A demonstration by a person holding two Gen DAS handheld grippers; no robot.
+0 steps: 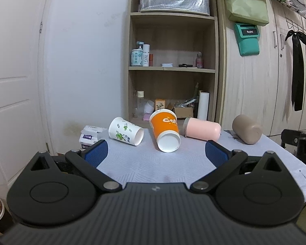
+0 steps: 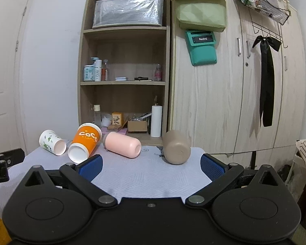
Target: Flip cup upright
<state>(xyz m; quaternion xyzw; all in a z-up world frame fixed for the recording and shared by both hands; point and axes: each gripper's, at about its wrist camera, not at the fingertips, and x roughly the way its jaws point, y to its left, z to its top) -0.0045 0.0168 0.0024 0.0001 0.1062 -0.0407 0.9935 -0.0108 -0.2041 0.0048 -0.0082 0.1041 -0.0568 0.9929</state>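
Cups [image 1: 165, 130] beyond left gripper [image 1: 156, 153], toppled

I see four cups lying on their sides in a row on the pale cloth. From my left, the white cup [image 1: 126, 130] with green leaf print is just beside the orange cup [image 1: 165, 130], and both show a white opening toward me. Next lies the pink cup [image 2: 122, 144] with a grey band at its far end, and the brown cup [image 2: 177, 149] lies apart on the right.
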